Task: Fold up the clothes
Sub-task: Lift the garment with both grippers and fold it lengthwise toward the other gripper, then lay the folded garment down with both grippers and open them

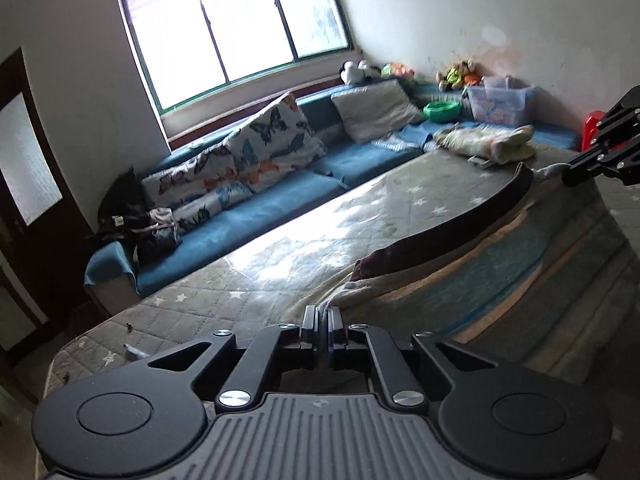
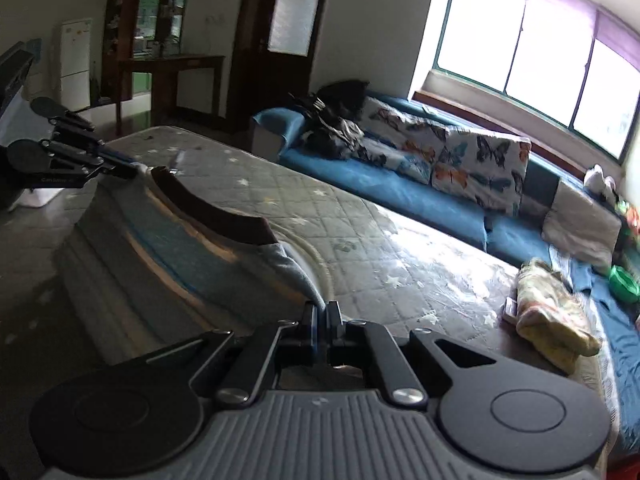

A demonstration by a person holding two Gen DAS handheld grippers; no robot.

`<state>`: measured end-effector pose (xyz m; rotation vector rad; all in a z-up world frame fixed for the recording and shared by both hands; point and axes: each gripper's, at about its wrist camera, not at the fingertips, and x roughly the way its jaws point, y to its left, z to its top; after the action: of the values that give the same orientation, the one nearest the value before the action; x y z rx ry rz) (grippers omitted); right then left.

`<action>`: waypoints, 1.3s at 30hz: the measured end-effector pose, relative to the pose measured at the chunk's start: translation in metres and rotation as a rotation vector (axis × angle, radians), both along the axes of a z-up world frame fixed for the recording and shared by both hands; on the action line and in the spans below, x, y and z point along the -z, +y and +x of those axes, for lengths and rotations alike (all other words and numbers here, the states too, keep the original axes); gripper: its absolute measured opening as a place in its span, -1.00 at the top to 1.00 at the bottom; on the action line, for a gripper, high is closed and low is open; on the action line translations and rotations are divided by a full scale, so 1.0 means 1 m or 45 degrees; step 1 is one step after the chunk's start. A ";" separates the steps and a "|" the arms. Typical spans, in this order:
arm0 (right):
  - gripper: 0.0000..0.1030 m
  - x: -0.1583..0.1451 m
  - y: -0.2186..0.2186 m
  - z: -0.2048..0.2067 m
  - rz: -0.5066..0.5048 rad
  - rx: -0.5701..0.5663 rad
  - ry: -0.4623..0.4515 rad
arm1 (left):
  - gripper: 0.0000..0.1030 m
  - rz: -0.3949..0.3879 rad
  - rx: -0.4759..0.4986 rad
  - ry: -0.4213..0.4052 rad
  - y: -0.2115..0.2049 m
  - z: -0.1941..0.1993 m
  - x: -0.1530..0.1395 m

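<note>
A striped grey, blue and cream garment point(image 1: 500, 272) with a dark neckband point(image 1: 472, 220) hangs stretched in the air between both grippers over the bed. My left gripper point(image 1: 322, 312) is shut on one shoulder corner of it. My right gripper point(image 2: 320, 308) is shut on the other corner, and the striped garment point(image 2: 160, 248) runs away from it to the left gripper point(image 2: 134, 170) at the far left. In the left wrist view the right gripper point(image 1: 566, 174) shows at the right edge, pinching the fabric.
The quilted star-pattern mattress point(image 1: 280, 248) lies below. A folded yellowish cloth point(image 2: 548, 316) rests near its far end. A blue sofa point(image 1: 280, 200) with butterfly cushions point(image 1: 276, 140) runs under the window. A green bowl point(image 1: 442, 110), a plastic box point(image 1: 500, 102) and soft toys sit at its end.
</note>
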<state>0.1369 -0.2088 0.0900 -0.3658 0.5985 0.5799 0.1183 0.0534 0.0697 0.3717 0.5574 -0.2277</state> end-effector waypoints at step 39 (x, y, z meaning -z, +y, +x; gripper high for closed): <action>0.68 0.087 0.066 0.124 0.210 0.130 0.374 | 0.44 -0.234 -0.201 0.288 0.020 0.082 0.065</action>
<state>0.2609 -0.1425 0.0026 -0.0934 0.8403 0.5847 0.2005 0.0736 0.0050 0.1227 0.7785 -0.1678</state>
